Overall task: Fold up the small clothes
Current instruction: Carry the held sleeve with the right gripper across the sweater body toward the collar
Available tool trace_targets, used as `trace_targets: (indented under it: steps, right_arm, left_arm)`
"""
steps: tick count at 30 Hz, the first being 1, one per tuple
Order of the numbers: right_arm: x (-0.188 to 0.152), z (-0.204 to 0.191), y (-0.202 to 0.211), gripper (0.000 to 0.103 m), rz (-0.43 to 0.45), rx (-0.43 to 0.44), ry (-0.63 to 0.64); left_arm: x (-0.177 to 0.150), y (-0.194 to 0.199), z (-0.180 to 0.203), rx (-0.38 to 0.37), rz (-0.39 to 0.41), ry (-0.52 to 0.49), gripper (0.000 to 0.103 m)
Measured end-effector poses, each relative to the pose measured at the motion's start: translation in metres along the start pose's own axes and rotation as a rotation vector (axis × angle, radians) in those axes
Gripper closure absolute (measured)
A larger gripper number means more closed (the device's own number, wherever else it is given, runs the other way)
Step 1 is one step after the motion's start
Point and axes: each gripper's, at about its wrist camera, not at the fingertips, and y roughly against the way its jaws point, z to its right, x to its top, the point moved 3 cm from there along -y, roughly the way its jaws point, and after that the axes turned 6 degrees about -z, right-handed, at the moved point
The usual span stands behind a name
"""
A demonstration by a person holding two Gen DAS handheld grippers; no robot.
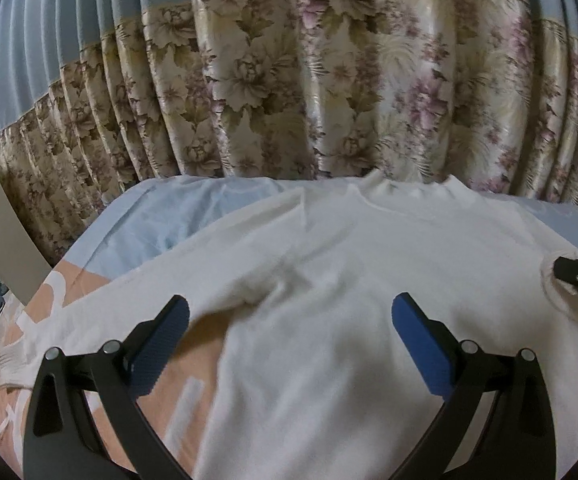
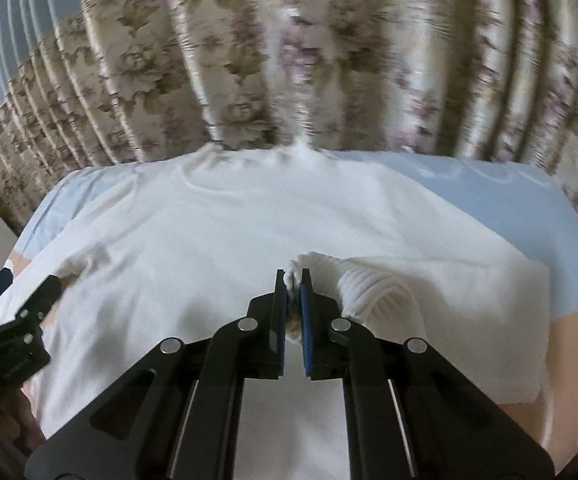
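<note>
My right tool [image 2: 293, 280] is pinched tight on the ribbed cuff [image 2: 363, 292] of the sweater's right sleeve [image 2: 449, 280], which is folded in over the body. My left tool [image 1: 289, 320] hangs wide apart over the chest with nothing between its pads, and it shows in the right view at the left edge [image 2: 33, 300].

The sweater [image 1: 349, 264] lies flat on the bed [image 1: 161, 208], collar [image 1: 405, 188] at the far side by the curtain [image 1: 289, 80], hem toward me. The left sleeve [image 1: 101, 304] lies spread out to the left, its cuff at the near left.

To do this fold well, I would carry the cuff across until the sleeve lies straight over the chest, keep it low so the body does not lift, and let go only once the cloth rests flat. The crease at the right shoulder should run parallel to the side seam. I judge the knit soft and likely to bunch at the ribbing, so I would pull gently before letting go. The left tool could press on the chest to steady it.
</note>
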Motion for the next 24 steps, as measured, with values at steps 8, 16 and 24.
trace_targets:
  steps: [8, 16, 24]
  right_arm:
    - [0.029, -0.072, -0.041, 0.096, -0.032, 0.074, 0.069]
    - [0.044, -0.125, -0.063, 0.096, -0.042, 0.094, 0.117]
    - [0.052, -0.164, -0.081, 0.096, -0.061, 0.098, 0.138]
  left_arm:
    - [0.014, -0.028, -0.036, 0.04, 0.006, -0.016, 0.002]
    - [0.021, -0.068, -0.08, 0.088, -0.038, 0.024, 0.002]
    - [0.033, -0.087, -0.114, 0.094, -0.042, 0.045, 0.002]
